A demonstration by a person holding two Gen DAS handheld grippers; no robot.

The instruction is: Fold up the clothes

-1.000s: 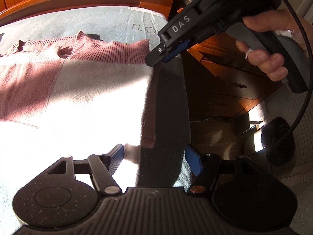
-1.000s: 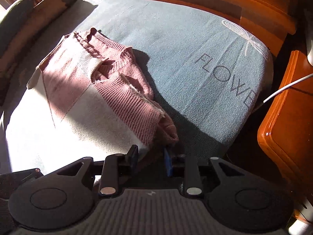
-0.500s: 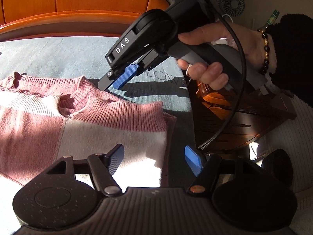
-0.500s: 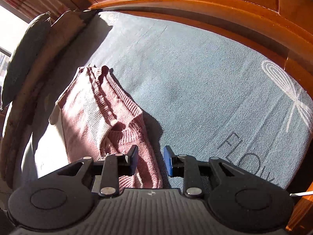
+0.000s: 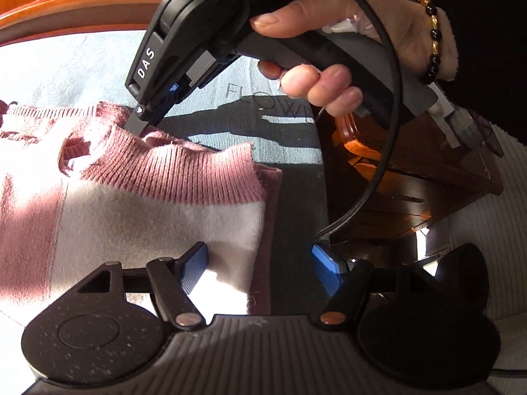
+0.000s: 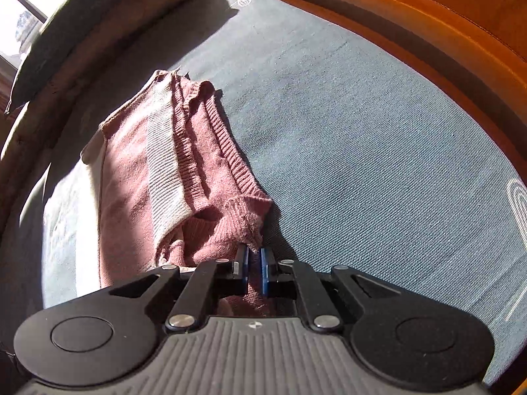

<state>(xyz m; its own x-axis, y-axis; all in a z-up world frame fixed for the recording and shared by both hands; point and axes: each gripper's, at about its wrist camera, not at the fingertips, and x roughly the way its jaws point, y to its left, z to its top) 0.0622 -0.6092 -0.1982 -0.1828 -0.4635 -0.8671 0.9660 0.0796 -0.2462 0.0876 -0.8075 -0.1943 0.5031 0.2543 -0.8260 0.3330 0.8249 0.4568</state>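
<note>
While the pink and cream knit sweater (image 5: 158, 204) is lying partly folded on the blue-grey mattress (image 6: 378, 151), the right gripper (image 6: 253, 265) is pinching down on it: its blue pads (image 6: 243, 263) are sitting nearly together with a bit of the ribbed pink edge caught between them, right at the near end of the bunched-up fold. From the left wrist view you can see that same gripper coming in from above, its tip touching the ribbed pink band near the neckline, with the person's right hand (image 5: 329, 52) wrapped around the handle, a beaded bracelet (image 5: 433, 33) showing at the wrist and a black cable (image 5: 385, 138) looping down from it. The left gripper (image 5: 260, 266) is hanging wide open with nothing in it, one blue finger (image 5: 194, 266) hovering over the cream part of the sweater and the other one out over the dark edge of the mattress. The sweater is sitting toward the mattress corner, close to the printed lettering (image 5: 263, 98) on the cover. Sun is hitting the fabric hard, so parts are washed out. An orange wooden bed frame (image 6: 411, 23) is curving around the far side, and a dark green cushion (image 6: 66, 29) is resting up at the top left in the right wrist view.
</note>
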